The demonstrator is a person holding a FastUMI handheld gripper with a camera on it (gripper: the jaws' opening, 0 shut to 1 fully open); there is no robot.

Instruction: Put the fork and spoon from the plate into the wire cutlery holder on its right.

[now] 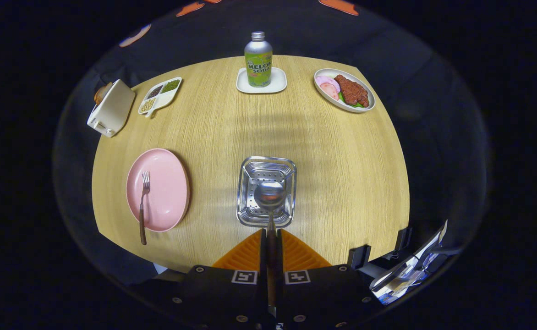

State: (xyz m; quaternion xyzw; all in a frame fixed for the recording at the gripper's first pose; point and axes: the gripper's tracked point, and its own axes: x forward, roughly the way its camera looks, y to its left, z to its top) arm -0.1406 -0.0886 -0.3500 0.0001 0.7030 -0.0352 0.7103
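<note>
My gripper (271,238) is shut on the spoon (269,197), its handle pinched between the two fingers and its bowl pointing ahead. The spoon's bowl hangs over the open top of the metal cutlery holder (251,183), a square perforated cup seen from above just ahead of the fingers. Left of the holder lies the pink plate (165,188). A fork (143,206) with a brown handle rests on the plate, tines pointing away, its handle end sticking out over the plate's near rim.
On the round wooden table (342,160), beyond the holder, a soda bottle (258,59) stands on a white coaster (277,85). A plate of food (344,90) sits far right, a divided dish (160,95) and a white toaster (111,108) far left.
</note>
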